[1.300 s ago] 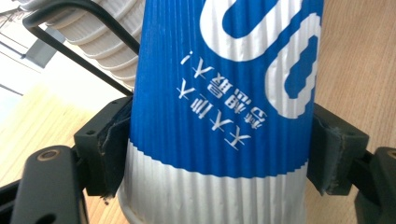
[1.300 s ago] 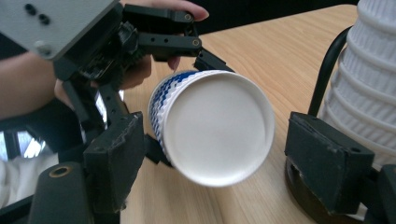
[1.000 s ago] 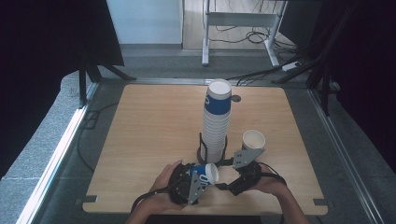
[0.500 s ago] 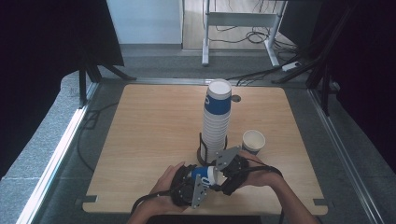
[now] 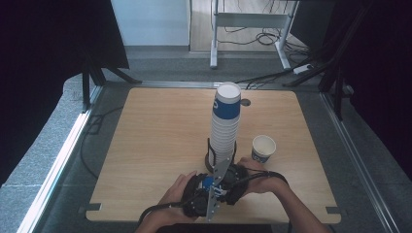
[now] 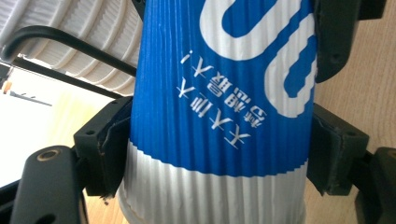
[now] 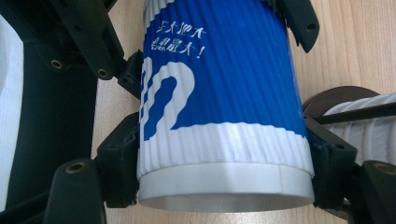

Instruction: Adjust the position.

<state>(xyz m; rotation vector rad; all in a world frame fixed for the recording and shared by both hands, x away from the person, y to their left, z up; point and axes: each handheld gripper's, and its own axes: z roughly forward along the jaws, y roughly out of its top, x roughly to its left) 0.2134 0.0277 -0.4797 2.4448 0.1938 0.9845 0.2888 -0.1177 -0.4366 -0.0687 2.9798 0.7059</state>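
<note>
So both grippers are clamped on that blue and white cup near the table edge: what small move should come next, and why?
Probably pull the two apart along the cup's length. The left gripper pinches the cup near one end, the right gripper near its rim, which suggests nested cups being separated beside the tall stack.

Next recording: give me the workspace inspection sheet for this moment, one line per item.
Surface: pale wooden table, bare at left.
Job's things: blue-and-white ribbed paper cup, clamped by both grippers; tall cup stack in a black wire holder.
Clutter: one loose cup, upright, right of the stack.
Grippers: left gripper shut on the cup; right gripper has just been closing, pads now on the same cup.
Cables: black cable trailing off the near edge.
Surroundings: grey floor, metal frame legs, floor cables.
</note>
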